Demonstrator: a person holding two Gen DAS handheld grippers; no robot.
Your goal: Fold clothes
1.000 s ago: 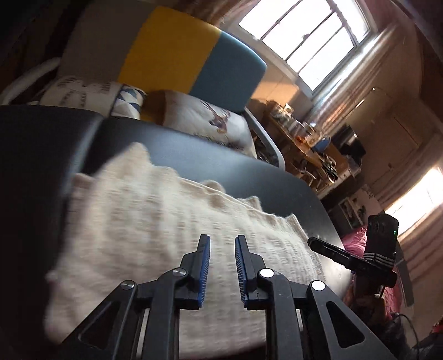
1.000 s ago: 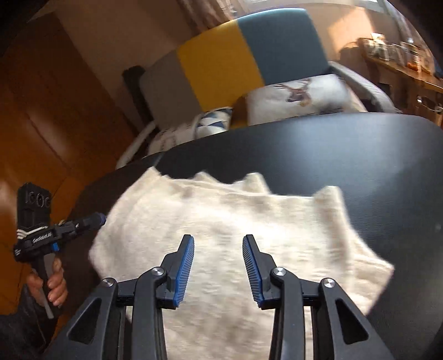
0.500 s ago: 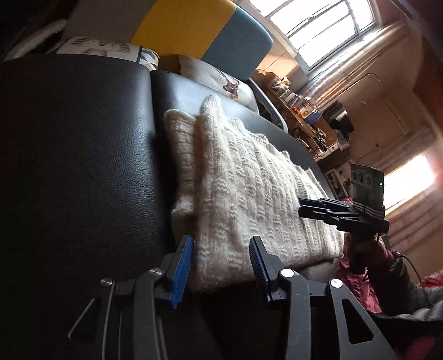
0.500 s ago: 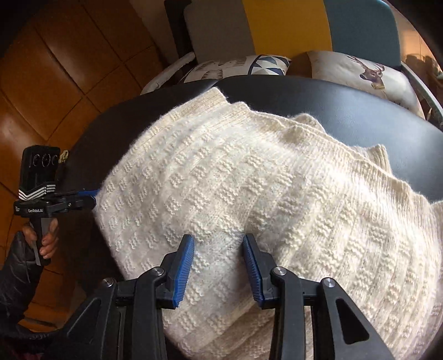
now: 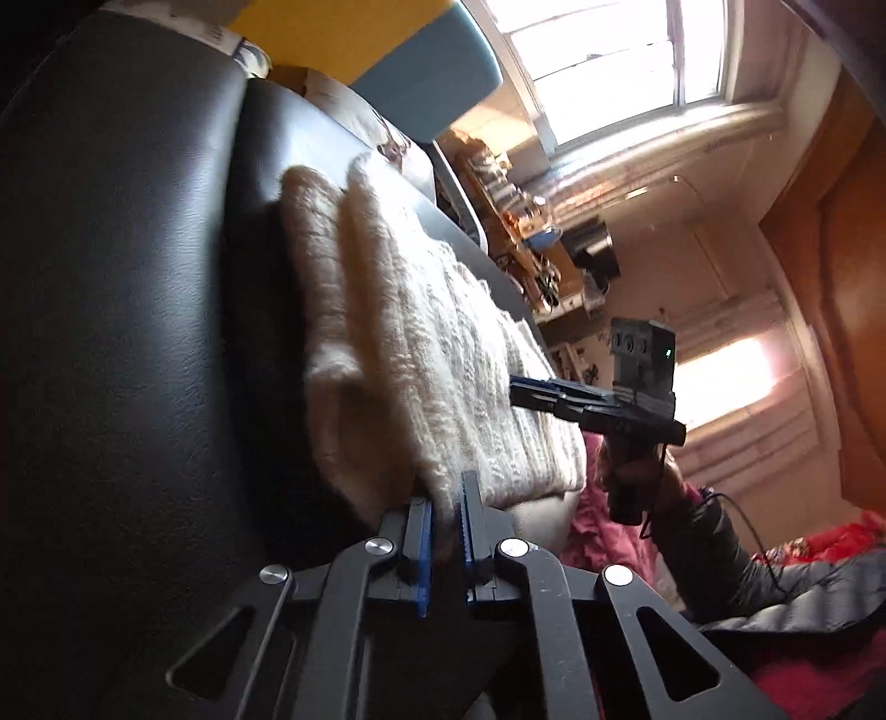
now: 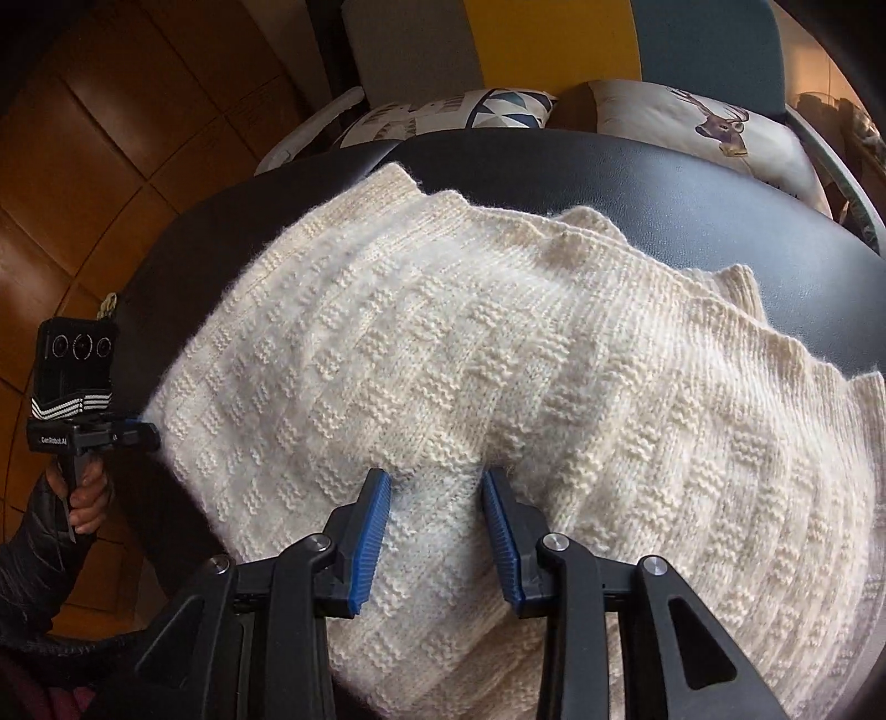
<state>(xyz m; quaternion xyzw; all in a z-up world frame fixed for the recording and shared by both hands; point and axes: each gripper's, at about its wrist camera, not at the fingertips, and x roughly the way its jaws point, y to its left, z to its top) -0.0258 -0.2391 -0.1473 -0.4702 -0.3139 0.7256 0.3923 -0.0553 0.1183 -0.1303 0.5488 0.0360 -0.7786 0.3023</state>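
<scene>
A cream knitted sweater (image 5: 421, 332) (image 6: 443, 332) lies folded on a black leather surface (image 5: 138, 332) (image 6: 692, 194). My left gripper (image 5: 443, 498) is shut on the sweater's near corner, with knit pinched between its blue pads. The right wrist view shows it at the sweater's left corner (image 6: 138, 435), held by a hand. My right gripper (image 6: 437, 482) is open just over the middle of the sweater's near side, knit showing between its fingers. From the left wrist view it hovers (image 5: 526, 390) over the sweater's far side.
A grey, yellow and teal chair back (image 6: 554, 44) with a deer cushion (image 6: 714, 127) and a patterned cushion (image 6: 443, 111) stands behind the surface. A cluttered desk (image 5: 526, 232) sits under the window. Red cloth (image 5: 803, 559) lies at right; wooden floor (image 6: 83, 166) at left.
My left gripper dropped to the sweater's corner and closed on it. My right gripper came down closer to the knit and stayed open.
</scene>
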